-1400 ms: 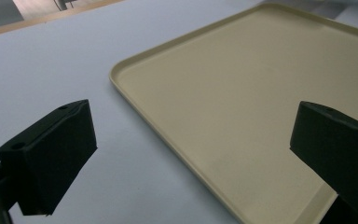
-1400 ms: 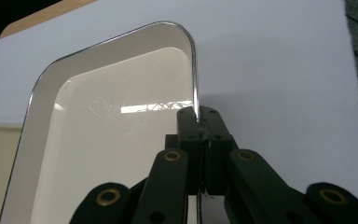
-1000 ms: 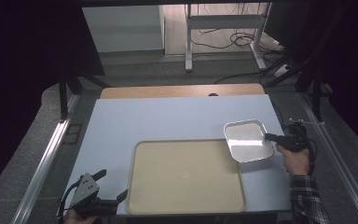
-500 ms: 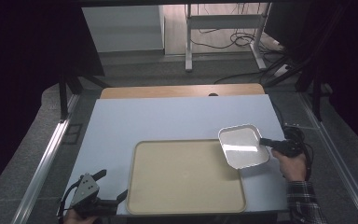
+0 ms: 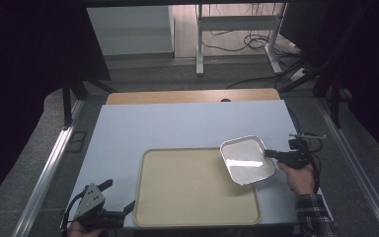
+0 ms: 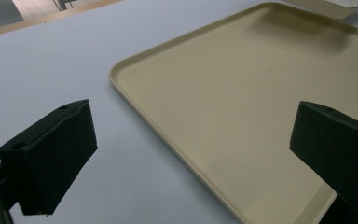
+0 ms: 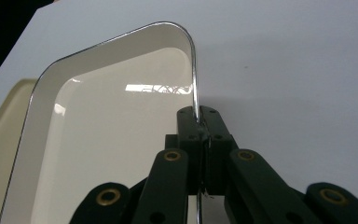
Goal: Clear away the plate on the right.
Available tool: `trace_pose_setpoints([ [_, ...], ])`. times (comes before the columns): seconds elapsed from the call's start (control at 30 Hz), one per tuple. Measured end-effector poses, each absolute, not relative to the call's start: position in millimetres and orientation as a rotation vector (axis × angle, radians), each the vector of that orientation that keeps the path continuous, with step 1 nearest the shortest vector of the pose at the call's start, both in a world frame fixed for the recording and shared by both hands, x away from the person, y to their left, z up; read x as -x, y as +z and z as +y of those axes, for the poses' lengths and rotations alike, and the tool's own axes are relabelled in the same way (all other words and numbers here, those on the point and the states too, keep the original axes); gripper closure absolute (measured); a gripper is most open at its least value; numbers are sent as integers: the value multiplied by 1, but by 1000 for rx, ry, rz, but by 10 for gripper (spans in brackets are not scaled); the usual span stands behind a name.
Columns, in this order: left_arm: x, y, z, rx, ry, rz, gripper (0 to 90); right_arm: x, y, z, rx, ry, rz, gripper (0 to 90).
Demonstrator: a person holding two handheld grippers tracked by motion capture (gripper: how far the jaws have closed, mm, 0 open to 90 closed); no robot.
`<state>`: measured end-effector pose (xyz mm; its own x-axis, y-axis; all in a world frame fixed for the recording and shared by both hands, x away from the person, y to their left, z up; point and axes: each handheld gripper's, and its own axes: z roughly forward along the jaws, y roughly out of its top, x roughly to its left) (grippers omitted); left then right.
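**A:** So what have we got here? In the high view our right claw point(image 5: 269, 153) is pinching the right rim of the white dish point(image 5: 247, 160) — jaws pressed together on that thin edge, nothing loose about it. The right gripper view shows it best: the dish point(image 7: 98, 130) wall sits clamped between the two black jaws, rim running straight up from the pinch point.

**B:** Yep, we see the same. The dish is tilted a bit, and its left part hangs over the right far corner of the beige tray point(image 5: 192, 185), while the rest is over the blue-grey counter point(image 5: 177, 123). Can't tell from above whether the dish bottom touches the tray or not, so we'll leave that.

**A:** Fair. And our left claw point(image 5: 118, 197)? It's down at the near left corner of the counter, just beside the tray's near left corner — jaws spread wide, holding nothing.

**B:** Left gripper view agrees: the two black pads stand far apart, the left one over bare counter point(image 6: 51, 60), the right one over the tray point(image 6: 242, 93). The tray rim runs diagonally between them. A sliver of the dish point(image 6: 326, 5) peeks in at the top edge, over the tray's far side.

**A:** The tray itself is bare as far as we can see.
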<state>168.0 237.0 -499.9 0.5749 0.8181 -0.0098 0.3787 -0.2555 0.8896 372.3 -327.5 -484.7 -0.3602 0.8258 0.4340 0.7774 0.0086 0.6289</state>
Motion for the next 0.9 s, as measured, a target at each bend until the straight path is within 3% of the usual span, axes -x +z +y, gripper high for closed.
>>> trace_pose_setpoints([
  [0.9,-168,-500,236,-1866,585,970,3,-366,-506,-238,-1635,1286,2414,893],
])
